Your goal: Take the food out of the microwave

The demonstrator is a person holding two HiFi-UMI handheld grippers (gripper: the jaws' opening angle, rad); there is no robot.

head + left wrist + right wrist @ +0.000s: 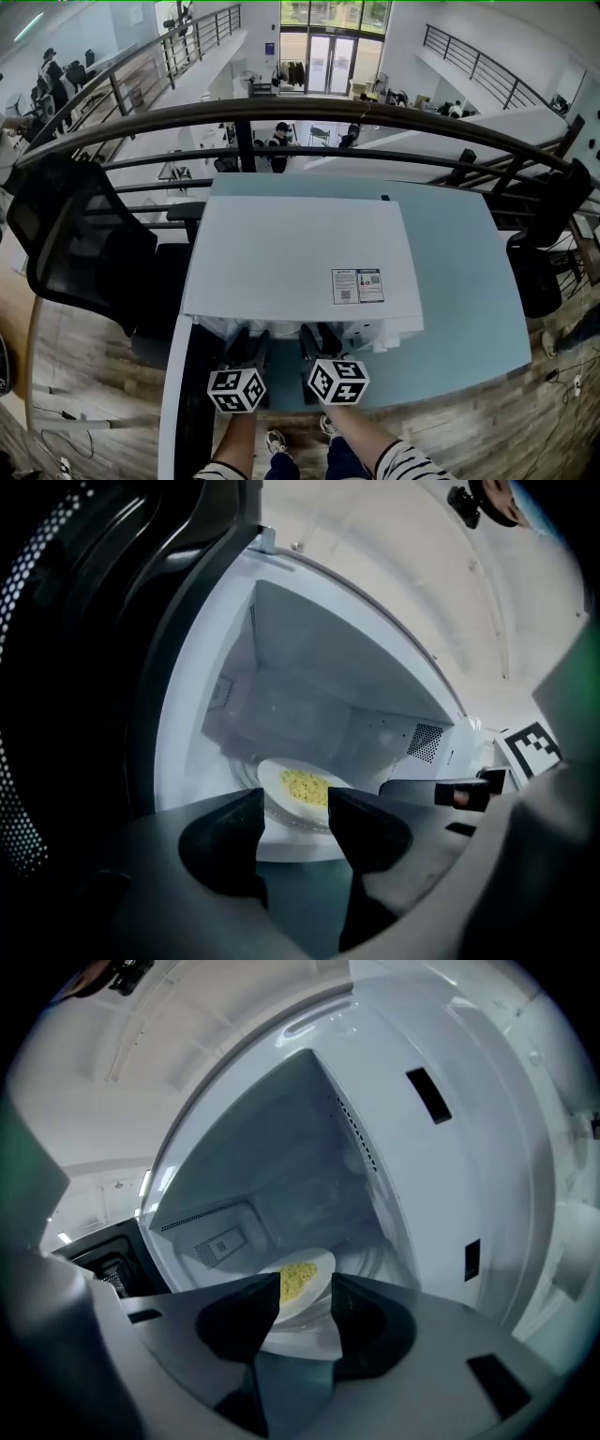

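A white microwave (291,253) stands on the table with its door (199,412) swung open to the left. Inside it, a white plate of yellow food (305,787) rests on the glass turntable; the right gripper view shows the same plate (302,1283) between its jaws' tips and beyond them. My left gripper (295,822) is open and empty just in front of the cavity. Beside it, my right gripper (305,1321) is open too, also holding nothing. From above, the left gripper (246,352) and the right gripper (317,345) point side by side into the microwave's front, and the plate is hidden.
The microwave sits on a pale blue-green table (469,281) near its front edge. A black mesh office chair (84,253) stands to the left. A dark railing (281,112) runs behind the table above a lower floor. The dark door (84,667) fills the left side.
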